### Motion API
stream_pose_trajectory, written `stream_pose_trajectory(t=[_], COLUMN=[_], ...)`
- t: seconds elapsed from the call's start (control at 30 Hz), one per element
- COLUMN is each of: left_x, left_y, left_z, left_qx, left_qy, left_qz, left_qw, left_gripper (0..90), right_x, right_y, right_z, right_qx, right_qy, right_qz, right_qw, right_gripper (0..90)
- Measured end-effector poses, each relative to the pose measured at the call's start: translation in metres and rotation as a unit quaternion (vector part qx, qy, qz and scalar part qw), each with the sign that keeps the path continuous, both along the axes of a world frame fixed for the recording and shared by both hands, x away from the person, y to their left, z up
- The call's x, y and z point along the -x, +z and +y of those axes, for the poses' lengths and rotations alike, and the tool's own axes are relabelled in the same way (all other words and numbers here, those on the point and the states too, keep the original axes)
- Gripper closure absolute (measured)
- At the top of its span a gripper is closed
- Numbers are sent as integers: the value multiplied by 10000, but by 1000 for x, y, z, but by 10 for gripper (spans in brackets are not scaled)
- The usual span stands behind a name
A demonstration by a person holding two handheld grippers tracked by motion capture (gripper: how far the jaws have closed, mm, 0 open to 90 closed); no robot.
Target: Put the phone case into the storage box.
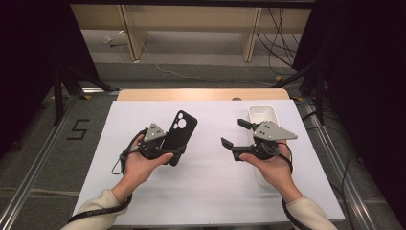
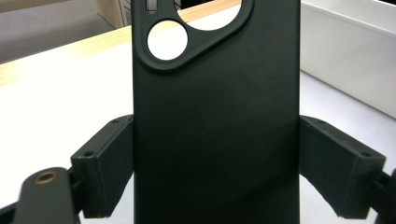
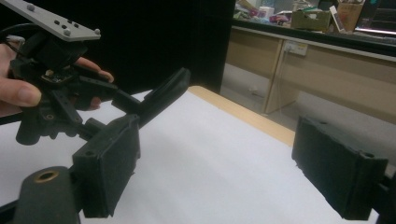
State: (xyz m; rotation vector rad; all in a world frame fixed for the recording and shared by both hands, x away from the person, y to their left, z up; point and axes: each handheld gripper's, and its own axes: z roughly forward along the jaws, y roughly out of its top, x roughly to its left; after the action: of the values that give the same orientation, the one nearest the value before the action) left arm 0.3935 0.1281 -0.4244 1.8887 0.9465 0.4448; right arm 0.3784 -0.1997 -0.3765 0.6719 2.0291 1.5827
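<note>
White table (image 1: 206,182); matte black phone case (image 1: 178,134), round camera cutouts.

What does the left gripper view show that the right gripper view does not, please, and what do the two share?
Left gripper view: the back of the black phone case up close, with its round camera cut-outs, clamped between the left gripper's jaws, and the white tray behind it.

Right gripper view: the right gripper's jaws open with nothing between them, the hand holding the left gripper, the case seen edge-on, and a cluttered bench behind.

Both: the white table cover and its wooden far edge.
</note>
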Motion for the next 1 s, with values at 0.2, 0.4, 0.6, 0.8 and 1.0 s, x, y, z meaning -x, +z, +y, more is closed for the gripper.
stream_pose_trajectory(t=[0.2, 0.4, 0.6, 0.8, 1.0], left_x=[3, 4, 5, 9, 13], left_y=[0, 1, 2, 2, 0], left_z=[-5, -7, -10, -16, -27], left_qx=[4, 6, 15, 4, -26], left_qy=[-59, -99, -110, -184, -308], left_qz=[-20, -29, -75, -112, -145], left_qw=[10000, 9999, 9999, 9998, 9994], left_gripper=[155, 156, 156, 155, 156], right_x=[-4, -8, -11, -15, -17], right_y=[0, 0, 1, 2, 2], right_z=[4, 11, 17, 25, 29], right_qx=[-1, -20, -35, -55, -52], right_qy=[15, 56, 94, 144, 171], right_qz=[25, 35, 58, 73, 90], right_qw=[10000, 10000, 9999, 9999, 9998], right_gripper=[165, 165, 165, 165, 165])
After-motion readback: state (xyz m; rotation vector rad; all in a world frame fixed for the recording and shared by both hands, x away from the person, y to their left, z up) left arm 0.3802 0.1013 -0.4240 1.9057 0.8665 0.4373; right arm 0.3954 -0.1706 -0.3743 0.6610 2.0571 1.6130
